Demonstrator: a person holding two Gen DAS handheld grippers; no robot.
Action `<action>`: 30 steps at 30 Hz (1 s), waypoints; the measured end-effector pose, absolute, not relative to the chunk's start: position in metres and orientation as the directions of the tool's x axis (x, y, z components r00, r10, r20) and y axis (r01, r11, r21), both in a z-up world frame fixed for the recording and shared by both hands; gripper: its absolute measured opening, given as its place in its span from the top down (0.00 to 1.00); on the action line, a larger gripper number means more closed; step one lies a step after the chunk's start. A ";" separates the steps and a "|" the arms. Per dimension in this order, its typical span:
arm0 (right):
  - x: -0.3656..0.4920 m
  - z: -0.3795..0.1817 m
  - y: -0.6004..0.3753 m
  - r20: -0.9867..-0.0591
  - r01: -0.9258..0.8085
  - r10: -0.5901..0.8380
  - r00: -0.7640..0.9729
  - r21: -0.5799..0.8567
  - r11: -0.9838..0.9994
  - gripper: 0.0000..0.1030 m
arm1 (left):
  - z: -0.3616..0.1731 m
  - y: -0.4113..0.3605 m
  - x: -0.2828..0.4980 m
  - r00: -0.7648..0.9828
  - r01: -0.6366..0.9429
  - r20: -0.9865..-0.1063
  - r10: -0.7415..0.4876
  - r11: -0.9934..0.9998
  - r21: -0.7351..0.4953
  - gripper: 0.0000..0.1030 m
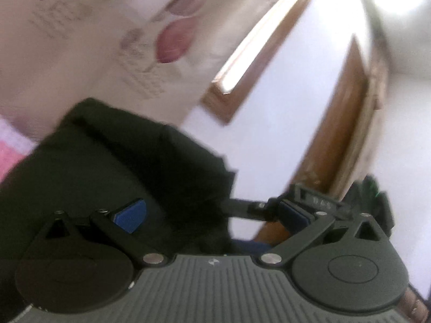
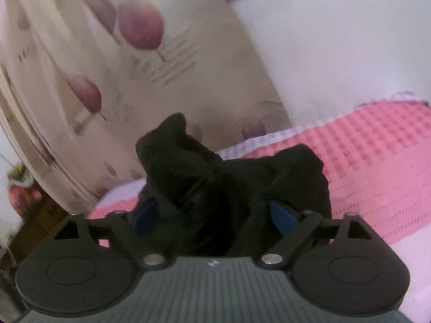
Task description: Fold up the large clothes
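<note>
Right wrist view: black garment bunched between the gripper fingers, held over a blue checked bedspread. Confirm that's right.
Not quite: the bedspread is pink checked, not blue, as the right wrist view shows. The rest holds: the black garment is bunched between the right gripper fingers above it.

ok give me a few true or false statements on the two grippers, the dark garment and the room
1. The garment is black. True.
2. The bed cover is plain green. False: it is pink with a woven check.
3. The right gripper has dark cloth bunched between its jaws. True.
4. The curtain is printed with blue stripes. False: it is cream with purplish balloon-like shapes.
5. The left gripper has its blue pads pressed together. False: they stand wide apart, the garment lying against one side.
6. A wooden door shows in the left wrist view. True.
</note>
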State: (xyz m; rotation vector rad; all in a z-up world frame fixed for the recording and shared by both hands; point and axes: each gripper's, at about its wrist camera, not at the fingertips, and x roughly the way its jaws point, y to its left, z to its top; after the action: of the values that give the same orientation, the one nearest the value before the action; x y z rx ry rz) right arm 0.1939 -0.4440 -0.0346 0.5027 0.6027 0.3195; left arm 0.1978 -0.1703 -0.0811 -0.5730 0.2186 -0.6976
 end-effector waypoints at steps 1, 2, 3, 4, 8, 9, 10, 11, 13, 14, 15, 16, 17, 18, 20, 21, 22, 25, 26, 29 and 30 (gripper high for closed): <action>0.200 -0.036 -0.437 -0.473 -0.151 0.419 0.775 0.505 0.850 0.07 | -0.083 -0.165 0.196 0.757 0.530 -0.016 -0.653 0.629 -0.568 0.00; 0.203 -0.037 -0.432 -0.478 -0.161 0.412 0.776 0.481 0.862 0.08 | -0.088 -0.159 0.193 0.765 0.523 -0.020 -0.644 0.638 -0.565 0.01; 0.202 -0.038 -0.428 -0.479 -0.169 0.404 0.779 0.461 0.871 0.09 | -0.091 -0.153 0.190 0.774 0.513 -0.022 -0.633 0.646 -0.564 0.00; 0.204 -0.040 -0.425 -0.482 -0.173 0.398 0.781 0.444 0.879 0.16 | -0.091 -0.147 0.185 0.769 0.523 -0.010 -0.640 0.637 -0.567 0.00; 0.203 -0.048 -0.414 -0.511 -0.186 0.328 0.795 0.309 0.933 0.74 | -0.084 -0.140 0.171 0.771 0.522 -0.032 -0.636 0.660 -0.539 0.00; 0.201 -0.049 -0.414 -0.503 -0.187 0.319 0.803 0.296 0.937 0.76 | -0.085 -0.140 0.172 0.773 0.524 -0.028 -0.634 0.662 -0.536 0.00; 0.197 -0.051 -0.416 -0.493 -0.179 0.311 0.812 0.298 0.938 0.77 | -0.086 -0.138 0.169 0.771 0.531 -0.012 -0.636 0.655 -0.537 0.00; 0.194 -0.052 -0.421 -0.484 -0.167 0.308 0.819 0.313 0.935 0.79 | -0.086 -0.141 0.172 0.773 0.532 -0.010 -0.634 0.657 -0.534 0.00; 0.189 -0.057 -0.430 -0.471 -0.141 0.297 0.831 0.339 0.930 0.80 | -0.088 -0.152 0.181 0.769 0.531 -0.053 -0.637 0.683 -0.502 0.00; 0.188 -0.062 -0.437 -0.467 -0.124 0.300 0.832 0.371 0.920 0.81 | -0.092 -0.156 0.180 0.764 0.543 -0.072 -0.641 0.700 -0.463 0.00; 0.188 -0.068 -0.446 -0.462 -0.111 0.319 0.828 0.422 0.900 0.81 | -0.095 -0.161 0.179 0.765 0.556 -0.077 -0.639 0.717 -0.419 0.00; 0.187 -0.072 -0.453 -0.448 -0.115 0.349 0.823 0.470 0.875 0.81 | -0.099 -0.165 0.177 0.760 0.574 -0.087 -0.644 0.728 -0.376 0.00; 0.185 -0.072 -0.458 -0.427 -0.121 0.368 0.826 0.504 0.855 0.79 | -0.102 -0.167 0.174 0.753 0.588 -0.089 -0.651 0.729 -0.351 0.00; 0.182 -0.069 -0.465 -0.404 -0.109 0.368 0.837 0.536 0.837 0.78 | -0.105 -0.167 0.173 0.746 0.599 -0.086 -0.661 0.722 -0.346 0.00; 0.174 -0.053 -0.473 -0.364 -0.099 0.337 0.868 0.537 0.837 0.69 | -0.110 -0.168 0.175 0.728 0.615 -0.091 -0.679 0.706 -0.353 0.00; 0.172 -0.043 -0.473 -0.341 -0.117 0.330 0.880 0.519 0.847 0.42 | -0.112 -0.168 0.174 0.727 0.617 -0.086 -0.681 0.703 -0.354 0.00; 0.171 -0.032 -0.471 -0.323 -0.136 0.326 0.888 0.494 0.859 0.23 | -0.114 -0.168 0.173 0.725 0.620 -0.081 -0.684 0.699 -0.357 0.00; 0.180 -0.010 -0.450 -0.318 -0.217 0.356 0.879 0.399 0.891 0.00 | -0.115 -0.172 0.173 0.722 0.626 -0.088 -0.686 0.702 -0.338 0.00; 0.190 -0.006 -0.435 -0.352 -0.244 0.371 0.859 0.356 0.902 0.00 | -0.116 -0.173 0.172 0.720 0.630 -0.089 -0.688 0.702 -0.332 0.00; 0.219 -0.014 -0.389 -0.488 -0.273 0.337 0.805 0.200 0.941 0.80 | -0.117 -0.175 0.169 0.727 0.632 -0.088 -0.681 0.714 -0.301 0.00; 0.227 -0.020 -0.379 -0.539 -0.258 0.303 0.786 0.159 0.953 0.90 | -0.117 -0.176 0.168 0.731 0.632 -0.090 -0.677 0.720 -0.285 0.00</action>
State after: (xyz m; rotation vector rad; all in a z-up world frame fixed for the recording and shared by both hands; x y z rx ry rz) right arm 0.2268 -0.3789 -0.0199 0.0786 0.5945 0.3025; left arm 0.1682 -0.1764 -0.1174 -0.2432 0.1934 -0.7282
